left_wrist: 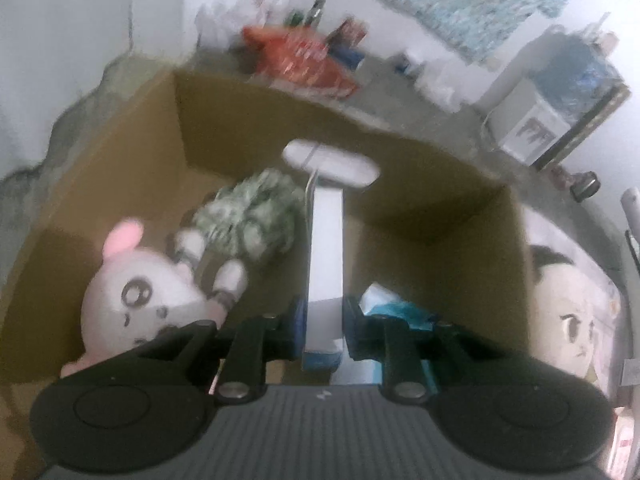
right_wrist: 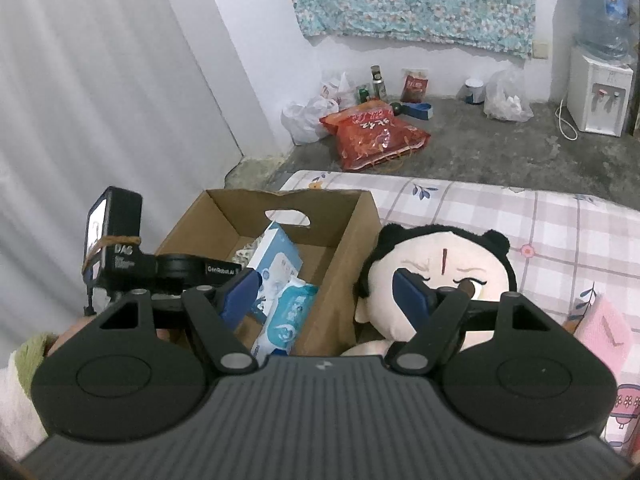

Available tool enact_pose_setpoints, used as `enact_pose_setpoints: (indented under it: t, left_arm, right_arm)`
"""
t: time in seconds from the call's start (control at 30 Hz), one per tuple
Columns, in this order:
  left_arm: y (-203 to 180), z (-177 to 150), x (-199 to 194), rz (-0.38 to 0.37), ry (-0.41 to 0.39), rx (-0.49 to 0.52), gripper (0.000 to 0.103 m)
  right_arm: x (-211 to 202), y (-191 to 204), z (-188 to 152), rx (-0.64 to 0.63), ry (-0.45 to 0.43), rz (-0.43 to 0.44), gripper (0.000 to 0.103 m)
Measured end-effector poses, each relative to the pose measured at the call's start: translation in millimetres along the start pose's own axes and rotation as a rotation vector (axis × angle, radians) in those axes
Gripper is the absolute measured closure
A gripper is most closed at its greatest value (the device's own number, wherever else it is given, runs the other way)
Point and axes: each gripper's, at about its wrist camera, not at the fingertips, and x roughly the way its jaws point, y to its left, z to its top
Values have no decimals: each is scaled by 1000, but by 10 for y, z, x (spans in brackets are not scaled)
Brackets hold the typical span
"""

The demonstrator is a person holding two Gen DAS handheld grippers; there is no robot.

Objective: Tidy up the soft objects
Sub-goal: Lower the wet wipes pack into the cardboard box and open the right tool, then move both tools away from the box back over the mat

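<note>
Left gripper (left_wrist: 322,322): I have it clamped on the white-and-blue box (left_wrist: 326,248), inside the cardboard box (right_wrist: 340,256).
Right gripper (right_wrist: 332,294): spread wide, empty.
Doll (right_wrist: 436,268): just right of the cardboard box.

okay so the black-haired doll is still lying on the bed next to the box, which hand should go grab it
Right. The right gripper is open and empty, with the black-haired doll just ahead of its fingers, beside the cardboard box. The left gripper is shut on a white carton inside the box.
</note>
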Motion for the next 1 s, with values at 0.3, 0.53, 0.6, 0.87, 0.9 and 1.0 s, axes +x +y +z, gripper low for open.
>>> enact_pose_setpoints:
  t: [0.3,0.53,0.6,0.87,0.9,1.0]
  left_arm:
    - [110,22,-171,82,-62,-4,61]
    - [5,17,-213,162,-87,55,65]
    - [-48,3,-139,202,-73,79,69]
    - [-227,36,135,246,-37,136,88]
    - [-237,45,155,232,-29,132,88]
    - [-280,63,230,190,-2,127,88]
  right_arm:
    - [24,18,-31,-1,6,16,29]
    - [-3,-34,-52,14,0,8,30]
    - [-26,-45,-69,14,-3,3,31]
    - [-96,-60,-114,2,-9,-12,32]
    - [-97,-64,-113,3,-9,-13,32]
    - [-82,-77,-114,3,-8,-14,32]
